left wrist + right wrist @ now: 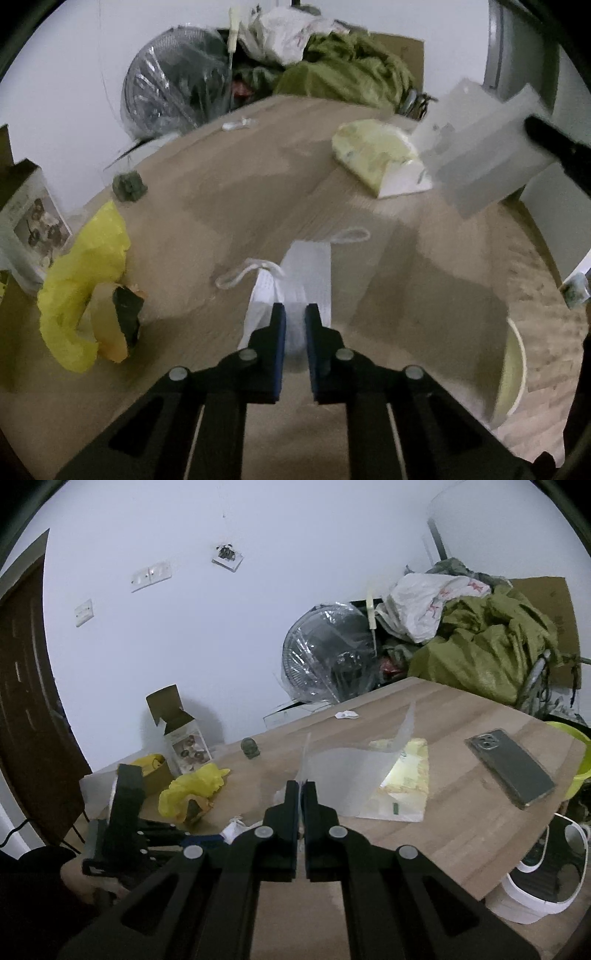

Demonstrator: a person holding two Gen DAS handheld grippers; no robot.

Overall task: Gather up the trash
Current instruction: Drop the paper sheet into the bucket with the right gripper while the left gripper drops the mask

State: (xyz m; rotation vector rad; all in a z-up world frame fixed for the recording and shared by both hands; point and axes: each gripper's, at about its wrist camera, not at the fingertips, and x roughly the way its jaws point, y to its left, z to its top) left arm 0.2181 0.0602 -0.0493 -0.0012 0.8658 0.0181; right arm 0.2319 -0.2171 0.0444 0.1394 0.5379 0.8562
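My left gripper (295, 314) is shut on a white paper bag (308, 266) with cord handles and holds its edge over the wooden table (229, 192). My right gripper (302, 788) is shut on a translucent plastic sheet (351, 771) and holds it above the table; the sheet also shows in the left wrist view (476, 151). A yellow plastic bag (79, 280) with a dark scrap lies at the left. A pale yellow packet (373, 151) lies under the sheet. A small white crumpled scrap (238, 123) lies at the far edge.
A phone (511, 768) lies on the table's right. A small green object (127, 186) and an open photo box (184, 742) stand at the left. A fan in plastic (325, 657) and a green cloth pile (484, 646) are behind. A white bin (539, 878) stands below the right edge.
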